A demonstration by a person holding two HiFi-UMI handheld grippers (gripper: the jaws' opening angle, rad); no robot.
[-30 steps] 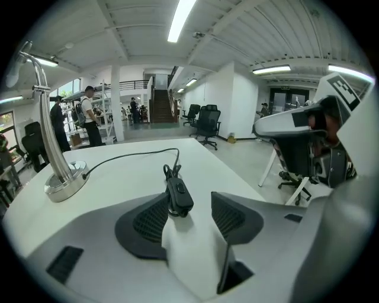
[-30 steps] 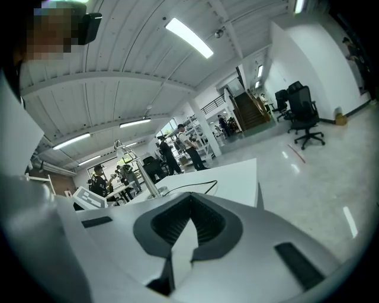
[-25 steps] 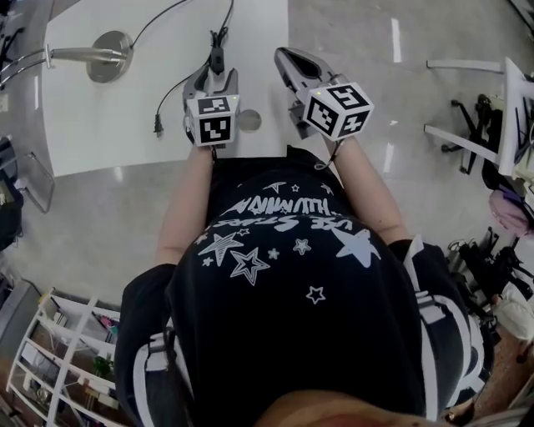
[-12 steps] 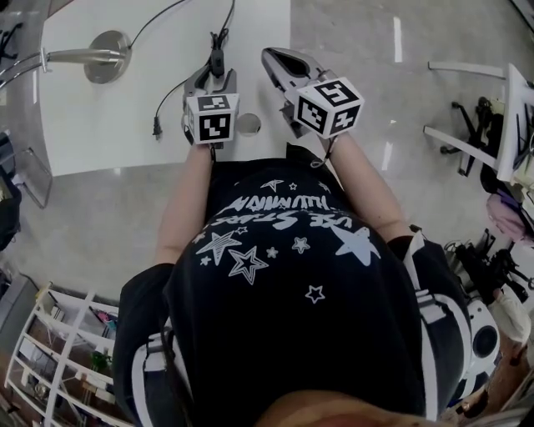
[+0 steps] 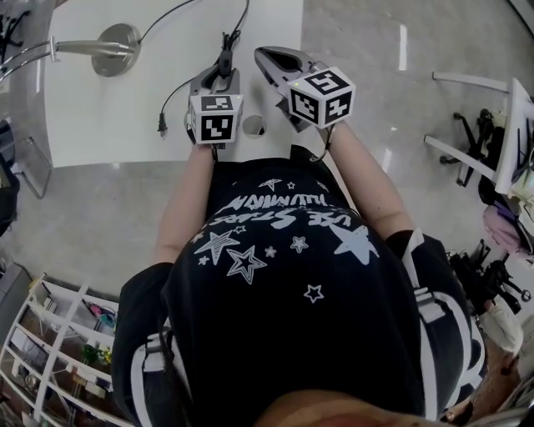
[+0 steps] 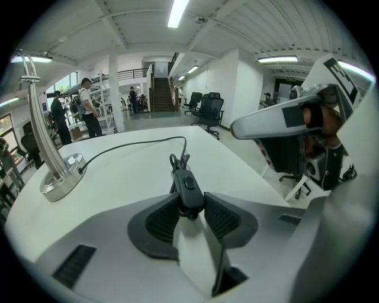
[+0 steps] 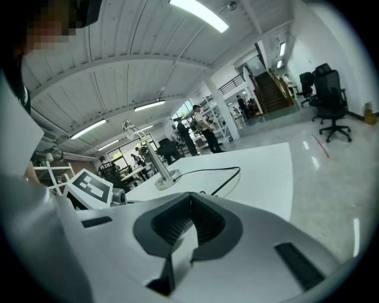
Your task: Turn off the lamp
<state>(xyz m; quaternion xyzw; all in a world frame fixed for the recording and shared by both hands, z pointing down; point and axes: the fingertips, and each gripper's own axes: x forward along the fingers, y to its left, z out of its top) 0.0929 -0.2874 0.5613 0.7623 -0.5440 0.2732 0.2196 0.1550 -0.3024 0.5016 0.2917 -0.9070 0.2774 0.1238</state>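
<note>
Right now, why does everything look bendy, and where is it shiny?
Left gripper view: the wide lens bends the table edge and ceiling into curves, yet the switch looks sharp. Right gripper view: black rounded corners, a blazing ceiling light. Head view: white glare streaks on the floor, and the lamp base gleams.

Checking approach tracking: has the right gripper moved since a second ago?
Yes. In the head view, the right gripper has shifted left in the picture. Its tip now sits nearly in line with the round grommet in the table.
</note>
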